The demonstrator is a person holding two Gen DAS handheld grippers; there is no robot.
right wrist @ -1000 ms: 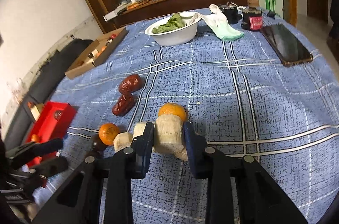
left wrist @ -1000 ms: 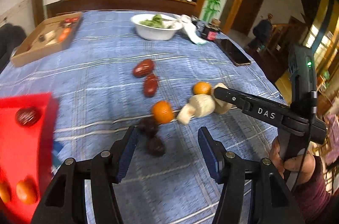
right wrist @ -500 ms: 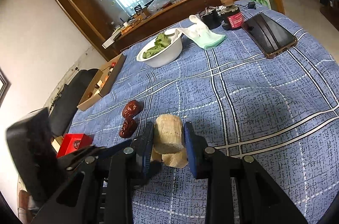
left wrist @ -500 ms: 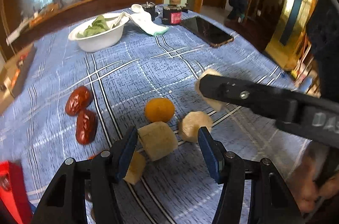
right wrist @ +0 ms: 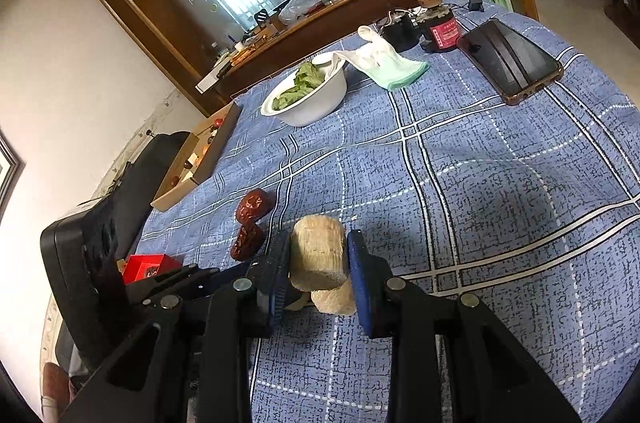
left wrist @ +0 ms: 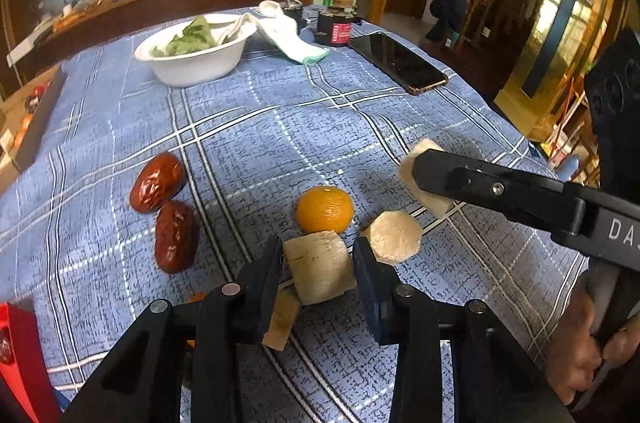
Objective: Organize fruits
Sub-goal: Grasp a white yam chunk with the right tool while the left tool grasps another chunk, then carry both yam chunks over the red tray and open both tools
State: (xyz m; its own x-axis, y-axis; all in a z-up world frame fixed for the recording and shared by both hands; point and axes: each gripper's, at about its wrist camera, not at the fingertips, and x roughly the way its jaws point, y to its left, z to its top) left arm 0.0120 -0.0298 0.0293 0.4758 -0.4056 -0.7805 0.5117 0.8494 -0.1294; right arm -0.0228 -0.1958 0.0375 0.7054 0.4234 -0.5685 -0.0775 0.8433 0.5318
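My left gripper (left wrist: pixel 318 269) is shut on a pale sugarcane chunk (left wrist: pixel 319 265) on the blue checked tablecloth. My right gripper (right wrist: pixel 318 265) is shut on another sugarcane chunk (right wrist: pixel 318 255) and holds it above the cloth; it shows at the right of the left wrist view (left wrist: pixel 424 179). Loose on the cloth are an orange (left wrist: pixel 325 209), a third chunk (left wrist: pixel 394 237), a fourth chunk (left wrist: pixel 282 317) under my left finger, and two red dates (left wrist: pixel 158 181) (left wrist: pixel 176 235). A red box (left wrist: pixel 16 355) holding a date sits at the left edge.
A white bowl of greens (left wrist: pixel 192 49), a white cloth (left wrist: pixel 288 37), a dark jar (left wrist: pixel 336 25) and a phone (left wrist: pixel 398 61) lie at the far side. A cardboard tray (right wrist: pixel 196 159) sits at the far left. The table edge falls away on the right.
My left gripper swung right from the dark fruits to the sugarcane chunks and closed on one. My right gripper lifted its chunk off the cloth.
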